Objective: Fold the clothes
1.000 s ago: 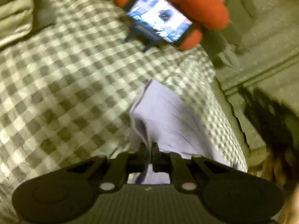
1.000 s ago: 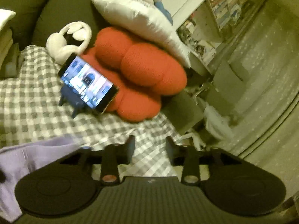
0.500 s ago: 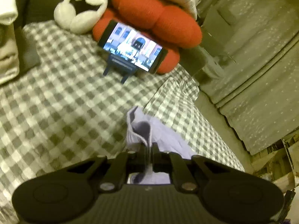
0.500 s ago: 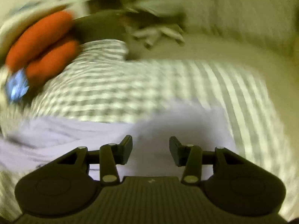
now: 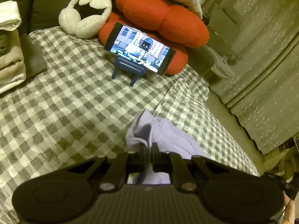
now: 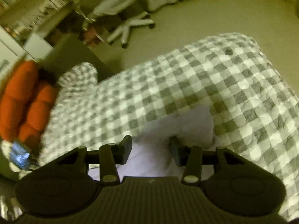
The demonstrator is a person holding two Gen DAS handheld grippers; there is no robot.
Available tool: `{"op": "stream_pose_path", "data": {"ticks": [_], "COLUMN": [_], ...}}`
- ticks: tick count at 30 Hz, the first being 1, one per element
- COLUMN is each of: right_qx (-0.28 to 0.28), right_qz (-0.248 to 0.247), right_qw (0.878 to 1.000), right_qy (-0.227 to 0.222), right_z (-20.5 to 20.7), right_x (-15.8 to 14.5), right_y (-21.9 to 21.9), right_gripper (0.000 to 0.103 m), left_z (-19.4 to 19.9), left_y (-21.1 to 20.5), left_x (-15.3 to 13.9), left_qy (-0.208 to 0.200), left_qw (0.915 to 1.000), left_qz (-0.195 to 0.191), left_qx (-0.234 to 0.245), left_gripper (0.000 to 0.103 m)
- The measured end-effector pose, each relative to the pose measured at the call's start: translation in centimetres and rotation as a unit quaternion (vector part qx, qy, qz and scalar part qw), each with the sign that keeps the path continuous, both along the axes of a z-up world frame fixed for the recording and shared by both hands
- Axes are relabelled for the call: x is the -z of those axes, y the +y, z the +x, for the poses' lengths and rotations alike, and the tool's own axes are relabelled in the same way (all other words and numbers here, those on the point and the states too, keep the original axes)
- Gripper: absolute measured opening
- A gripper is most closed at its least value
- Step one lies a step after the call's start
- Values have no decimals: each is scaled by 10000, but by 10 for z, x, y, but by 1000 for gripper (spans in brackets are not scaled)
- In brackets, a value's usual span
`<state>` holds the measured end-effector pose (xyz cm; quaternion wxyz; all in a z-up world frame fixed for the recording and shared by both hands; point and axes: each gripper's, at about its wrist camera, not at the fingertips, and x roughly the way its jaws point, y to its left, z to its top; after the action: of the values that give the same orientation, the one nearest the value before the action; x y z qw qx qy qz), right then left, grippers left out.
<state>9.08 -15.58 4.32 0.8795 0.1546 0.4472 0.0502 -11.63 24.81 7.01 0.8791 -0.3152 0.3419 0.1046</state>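
Note:
A pale lilac garment (image 5: 168, 136) lies on the grey-and-white checked bedspread (image 5: 65, 112). My left gripper (image 5: 149, 149) is shut on a bunched edge of it, and the cloth rises in a fold just past the fingertips. In the right wrist view the same lilac garment (image 6: 179, 128) spreads flat under and ahead of my right gripper (image 6: 150, 149), which is open just above it with cloth showing between the fingers. The checked bedspread (image 6: 214, 78) fills the right side there.
A phone on a blue stand (image 5: 139, 49) plays video against a red cushion (image 5: 162, 20), with white earmuffs (image 5: 86, 13) beside it. Folded pale clothes (image 5: 9, 46) are stacked at the left. The bed's edge drops to the floor, where an office chair (image 6: 127, 24) stands.
My right gripper swung from facing the cushions to down over the lilac garment and stays open. My left gripper kept its hold on the cloth and drew back from the phone.

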Motion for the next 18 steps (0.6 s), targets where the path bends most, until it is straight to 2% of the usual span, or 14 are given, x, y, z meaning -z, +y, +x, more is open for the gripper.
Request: {"op": "stream_pose_path", "data": {"ticks": [3, 4, 5, 6, 8, 10, 12, 14, 16, 17, 18], "right_qx": [-92, -122, -152, -183, -231, -134, 13, 198, 454, 574, 639], "right_qz": [-516, -687, -859, -1030, -1321, -1410, -1470, -1488, -1569, -1541, -1487], "right_qw": [9985, 9974, 9959, 9941, 9897, 9818, 9663, 9422, 9145, 9066, 9066], "right_qy": [-151, -202, -252, -302, -503, -1267, -2114, -2996, -3701, -3887, -3897], "right_z": [-2, -3, -4, -4, -6, -19, -39, -67, -94, -107, -116], "right_x": [-1, -1, -1, -1, -4, -27, -55, -87, -111, -118, -120], "right_y": [12, 16, 20, 24, 29, 24, 19, 16, 11, 5, 0], "right_gripper": [51, 46, 27, 19, 6, 2, 2, 1, 2, 2, 2], "left_z": [3, 4, 3, 3, 2, -5, -12, -18, -17, -16, -14], "left_y": [-1, -1, -1, 0, 0, 2, 1, 0, -3, -4, -6], "left_x": [2, 2, 1, 0, -3, -12, -21, -30, -28, -26, -23], "left_qy": [76, 84, 25, -33, -164, -554, -847, -1127, -1022, -906, -787], "left_qw": [10000, 9999, 10000, 10000, 9999, 9984, 9964, 9933, 9946, 9957, 9967], "left_qz": [42, 19, 11, 3, -16, -55, 99, 243, 196, 171, 141], "left_qx": [44, 56, 48, 41, 27, 17, -20, -51, 51, 109, 164], "left_gripper": [5, 5, 5, 5, 5, 5, 5, 5, 5, 5, 5]}}
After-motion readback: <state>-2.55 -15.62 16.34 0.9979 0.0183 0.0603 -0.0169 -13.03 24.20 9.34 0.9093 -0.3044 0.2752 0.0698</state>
